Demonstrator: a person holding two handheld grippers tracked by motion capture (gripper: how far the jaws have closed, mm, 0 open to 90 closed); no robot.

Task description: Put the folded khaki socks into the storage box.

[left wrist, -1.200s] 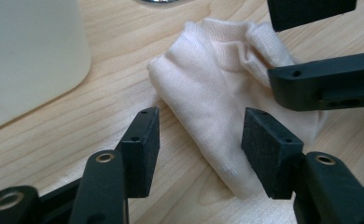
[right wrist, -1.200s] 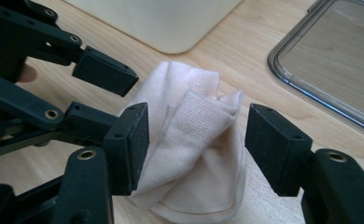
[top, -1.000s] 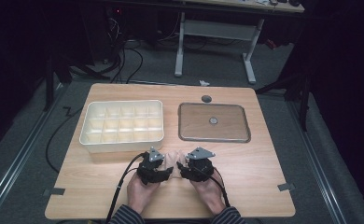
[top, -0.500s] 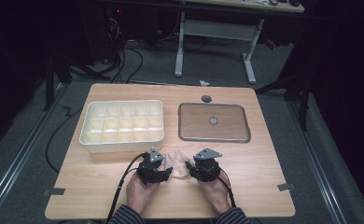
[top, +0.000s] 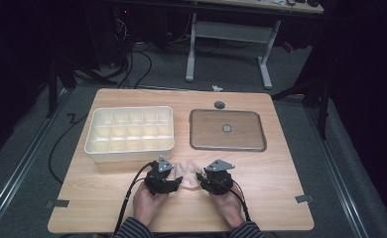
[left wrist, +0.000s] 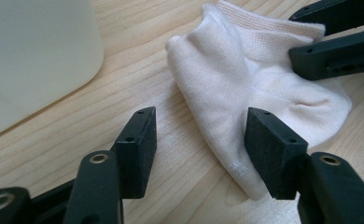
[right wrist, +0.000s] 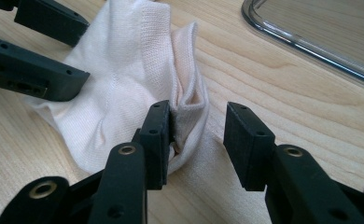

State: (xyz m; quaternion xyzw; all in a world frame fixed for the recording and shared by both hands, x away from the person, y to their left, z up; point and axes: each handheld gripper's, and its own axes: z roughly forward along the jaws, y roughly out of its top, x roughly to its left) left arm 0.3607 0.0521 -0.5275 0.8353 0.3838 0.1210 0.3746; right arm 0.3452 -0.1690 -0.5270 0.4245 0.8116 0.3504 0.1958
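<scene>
Both pairs of jaws stand apart, clamped on nothing. The left gripper (left wrist: 199, 149) has one jaw on bare wood and the other pressed against the near edge of the white ankle sock (left wrist: 245, 93), so that edge lies partly in its gap. The right gripper (right wrist: 196, 140) is open a little less — one jaw sits on the sock's bunched fold (right wrist: 189, 107), the other on bare table at about three o'clock of it.

In the high view the sock (top: 187, 171) lies crumpled on the wooden table (top: 281, 198) between the two grippers, at the near edge, at about six o'clock of the gap between the compartment tray (top: 130, 133) and the clear lid (top: 227, 130). The tray's cells look empty. As I judge it, the work is barely begun: the sock is neither gripped nor lifted, and everything is left — closing on it, tidying it, and probably setting it into a cell.
</scene>
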